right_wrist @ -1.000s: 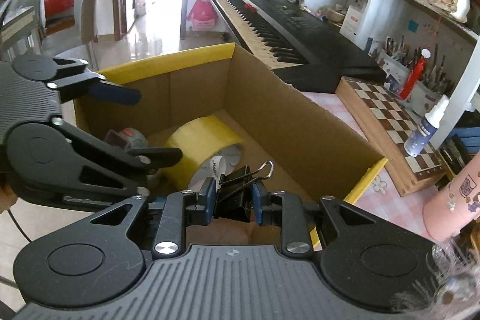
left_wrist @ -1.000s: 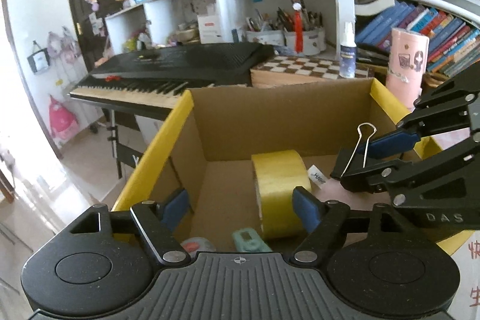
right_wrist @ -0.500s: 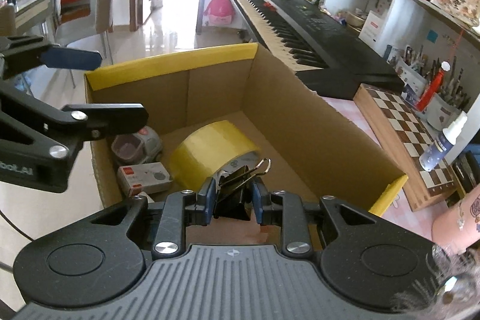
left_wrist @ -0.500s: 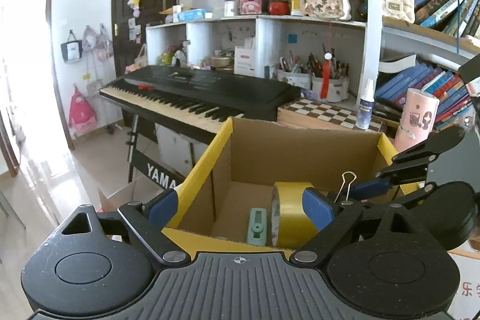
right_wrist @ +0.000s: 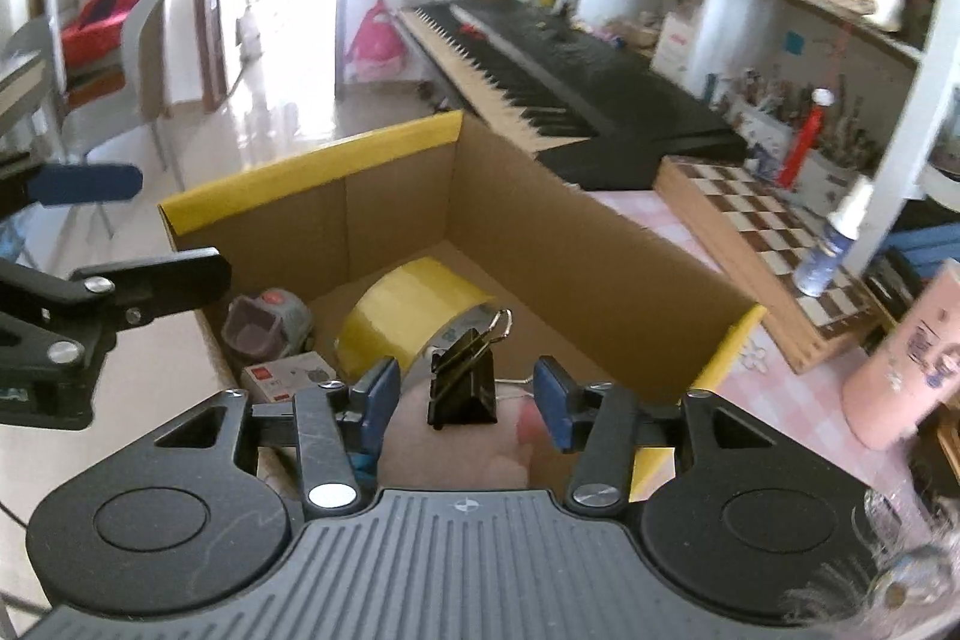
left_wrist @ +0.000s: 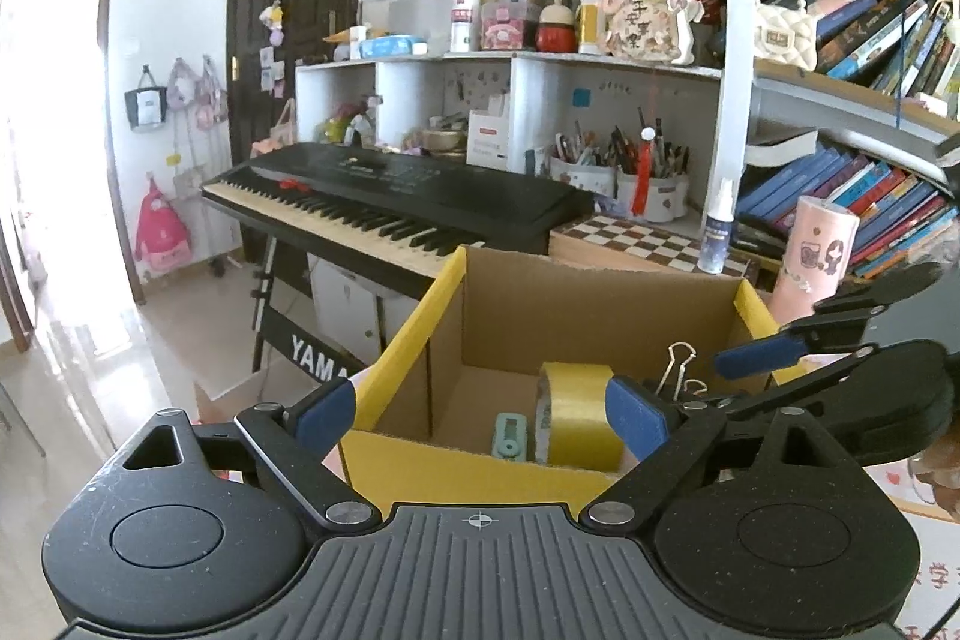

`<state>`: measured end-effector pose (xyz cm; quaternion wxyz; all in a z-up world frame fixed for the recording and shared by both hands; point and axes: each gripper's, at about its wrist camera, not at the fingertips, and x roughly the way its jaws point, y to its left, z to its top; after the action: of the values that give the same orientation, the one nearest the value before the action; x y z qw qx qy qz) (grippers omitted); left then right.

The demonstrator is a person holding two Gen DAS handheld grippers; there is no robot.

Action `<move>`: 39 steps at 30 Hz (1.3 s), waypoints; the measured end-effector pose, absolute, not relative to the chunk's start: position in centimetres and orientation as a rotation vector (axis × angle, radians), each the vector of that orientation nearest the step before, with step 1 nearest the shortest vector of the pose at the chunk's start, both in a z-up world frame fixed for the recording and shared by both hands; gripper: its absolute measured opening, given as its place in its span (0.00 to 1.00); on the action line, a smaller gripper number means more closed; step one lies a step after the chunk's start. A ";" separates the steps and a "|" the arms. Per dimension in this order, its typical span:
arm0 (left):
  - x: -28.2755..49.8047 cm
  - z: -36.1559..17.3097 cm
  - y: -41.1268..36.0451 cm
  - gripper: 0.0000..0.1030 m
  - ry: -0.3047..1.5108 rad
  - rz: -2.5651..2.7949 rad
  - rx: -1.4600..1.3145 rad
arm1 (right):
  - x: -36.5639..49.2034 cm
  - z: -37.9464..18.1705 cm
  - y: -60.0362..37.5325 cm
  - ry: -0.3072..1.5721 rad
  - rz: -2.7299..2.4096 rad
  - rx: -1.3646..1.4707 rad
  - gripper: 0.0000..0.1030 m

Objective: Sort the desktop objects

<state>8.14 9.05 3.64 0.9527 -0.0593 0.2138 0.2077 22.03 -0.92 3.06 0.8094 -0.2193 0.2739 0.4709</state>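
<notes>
Now the right gripper has just been opening: its jaws stand apart, and the clip sits between them with a gap on either side, no pad pressing it. The clip looks to be in the air over the near end of the box, though the pictures do not show whether anything bears it from below. Just beyond the jaws, inside the box, lies the tape; off their left side sit a small grey case and a white packet.

The left gripper has its jaws wide apart with nothing between them, held outside the near wall of the box and pointing in over it. Past its jaws the tape stands on edge, with a green item beside it.

The risks, as I judge them: the clip is free near the near wall, so it may strike the rim or the tape and bounce out onto the pink cloth. Its wire handle could also catch a pad if the right gripper pulls away before the clip is clear. The two grippers are near each other over the box, so a quick move by either might knock the other.
</notes>
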 end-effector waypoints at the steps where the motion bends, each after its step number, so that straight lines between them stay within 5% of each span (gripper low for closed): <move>1: 7.9 3.7 9.0 0.90 0.432 0.414 -0.122 | 21.6 3.3 -1.3 0.581 0.993 -0.458 0.46; 21: 2.3 4.0 6.9 0.97 0.413 0.233 -0.057 | 11.7 5.2 -9.7 0.524 0.600 -0.222 0.51; 39: -2.8 2.0 4.6 1.00 0.438 0.138 -0.034 | 1.7 1.6 -14.7 0.517 0.229 -0.090 0.79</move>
<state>-2.78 4.65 1.96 0.9736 -0.0170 0.2172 0.0685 1.67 -14.75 1.56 0.9593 -0.0443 0.2550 0.1128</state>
